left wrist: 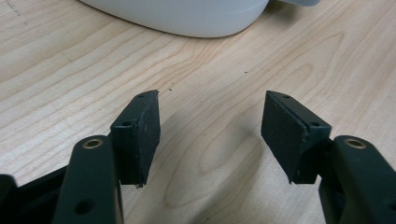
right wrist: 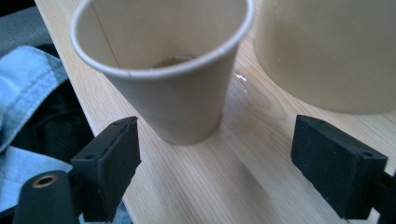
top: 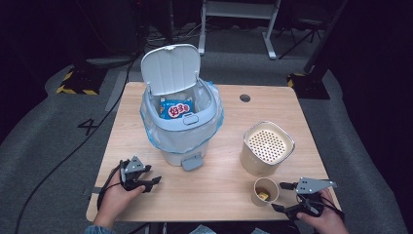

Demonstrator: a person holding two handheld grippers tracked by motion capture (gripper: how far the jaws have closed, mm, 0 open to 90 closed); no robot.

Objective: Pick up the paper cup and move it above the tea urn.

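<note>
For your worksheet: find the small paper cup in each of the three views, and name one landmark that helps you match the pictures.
High view: the paper cup stands near the table's front edge, right of centre, beside the right gripper.
Left gripper view: not in it.
Right gripper view: the cup stands upper centre, ahead of the open jaws.
Shared landmark: the tall beige container beside the cup.

Table (top: 214, 190) brightly lit, surroundings dark; close views soft.

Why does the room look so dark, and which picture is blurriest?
High view: light falls on the pale wooden table alone, so the floor behind fades to black. Right gripper view: the tan paper cup is soft and the wood grain smeared. Left gripper view: sharp, with faint shadows under the black claw pads.
</note>
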